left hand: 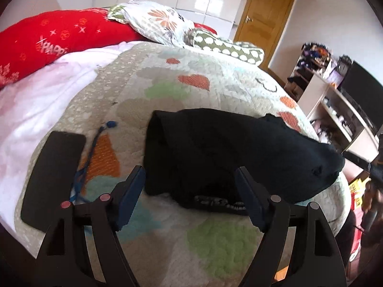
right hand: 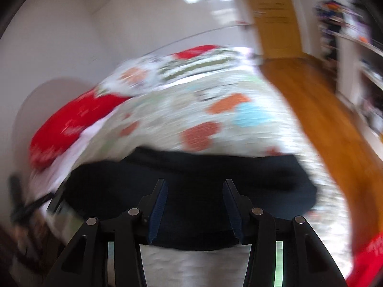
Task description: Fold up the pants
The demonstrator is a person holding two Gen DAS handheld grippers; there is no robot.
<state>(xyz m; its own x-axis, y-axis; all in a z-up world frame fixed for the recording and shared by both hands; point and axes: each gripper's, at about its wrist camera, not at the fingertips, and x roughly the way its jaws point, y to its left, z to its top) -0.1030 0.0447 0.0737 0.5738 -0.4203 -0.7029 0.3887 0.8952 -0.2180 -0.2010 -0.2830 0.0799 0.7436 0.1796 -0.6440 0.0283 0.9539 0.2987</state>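
The black pants lie folded in a compact bundle on the heart-patterned quilt, with a printed waistband at the near edge. My left gripper is open and empty, its fingers either side of the bundle's near left part, just above it. In the blurred right wrist view the pants spread dark across the bed in front of my right gripper, which is open and empty just above them.
A black phone and a blue cord lie on the quilt left of the pants. A red pillow and floral pillows sit at the bed's head. Shelves and a wooden door stand to the right.
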